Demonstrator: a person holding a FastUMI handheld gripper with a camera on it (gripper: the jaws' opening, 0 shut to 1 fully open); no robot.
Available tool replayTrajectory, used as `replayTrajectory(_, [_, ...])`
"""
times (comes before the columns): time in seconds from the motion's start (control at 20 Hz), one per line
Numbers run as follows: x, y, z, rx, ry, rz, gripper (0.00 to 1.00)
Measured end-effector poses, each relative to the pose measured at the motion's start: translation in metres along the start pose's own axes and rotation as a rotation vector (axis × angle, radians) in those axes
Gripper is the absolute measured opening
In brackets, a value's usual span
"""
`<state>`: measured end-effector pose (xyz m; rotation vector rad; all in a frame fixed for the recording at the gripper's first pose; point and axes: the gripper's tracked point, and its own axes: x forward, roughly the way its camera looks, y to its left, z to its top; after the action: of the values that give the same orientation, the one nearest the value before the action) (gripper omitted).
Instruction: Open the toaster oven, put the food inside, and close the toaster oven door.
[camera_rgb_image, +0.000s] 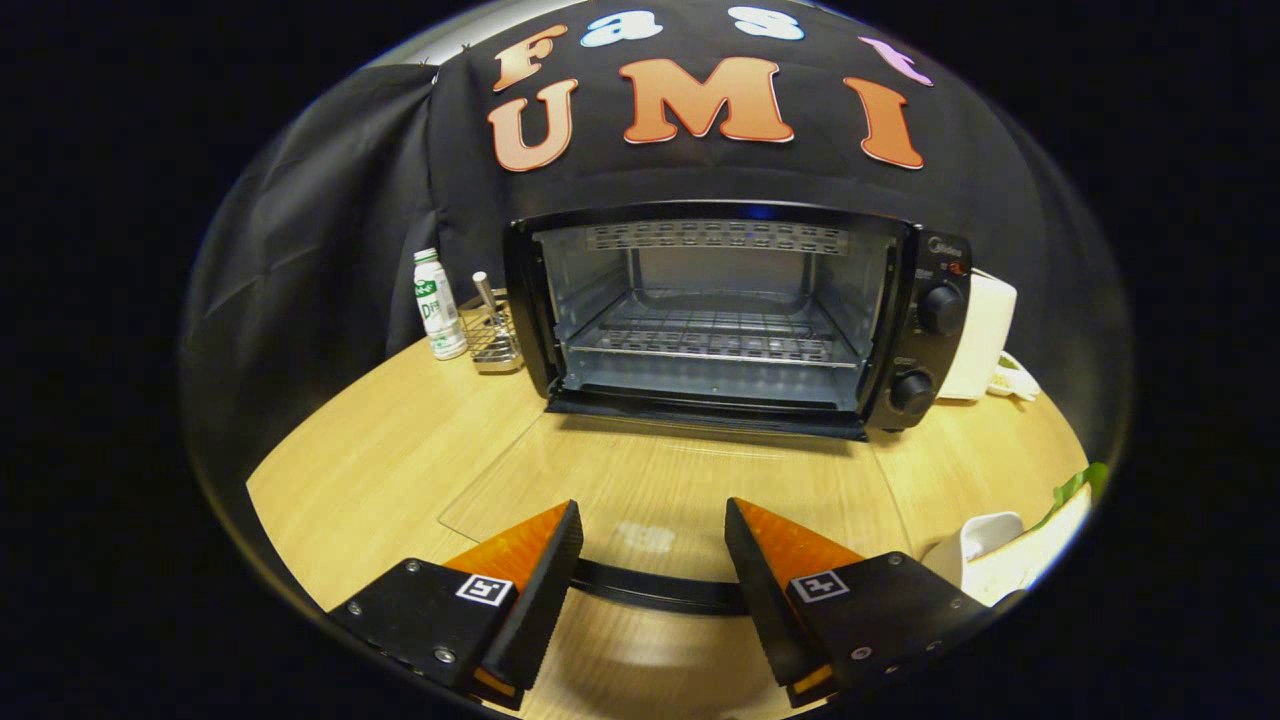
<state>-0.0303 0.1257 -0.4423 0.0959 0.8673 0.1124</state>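
The black toaster oven (735, 310) stands at the back of the wooden table, beyond my fingers. Its glass door (660, 490) lies folded flat down toward me, and the wire rack (715, 335) inside is bare. The door's dark handle bar (655, 590) runs across between my fingers, low near their bases. My gripper (653, 520) is open, with the fingers apart on either side of the handle and not pressing on it. A white dish (975, 545) with something green sits to the right of my fingers, partly cut off.
Left of the oven stand a white bottle with a green label (437, 305) and a small wire basket (492, 335) holding a utensil. A white appliance (980, 335) stands behind the oven's right side. The oven has two knobs (940, 308) on its right panel.
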Motion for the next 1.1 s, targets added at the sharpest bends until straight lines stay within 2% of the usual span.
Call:
replayTrajectory(0.15, [-0.015,0.01,0.014,0.054,-0.018,0.067,0.87])
replayTrajectory(0.4, [-0.046,0.001,0.048,0.015,-0.083,0.077,0.88])
replayTrajectory(0.6, [-0.075,-0.012,0.074,0.05,-0.122,0.135,0.98])
replayTrajectory(0.85, [-0.108,-0.06,0.084,0.022,-0.124,0.076,0.98])
replayTrajectory(1.1, [-0.137,-0.109,0.08,0.11,-0.091,0.024,0.97])
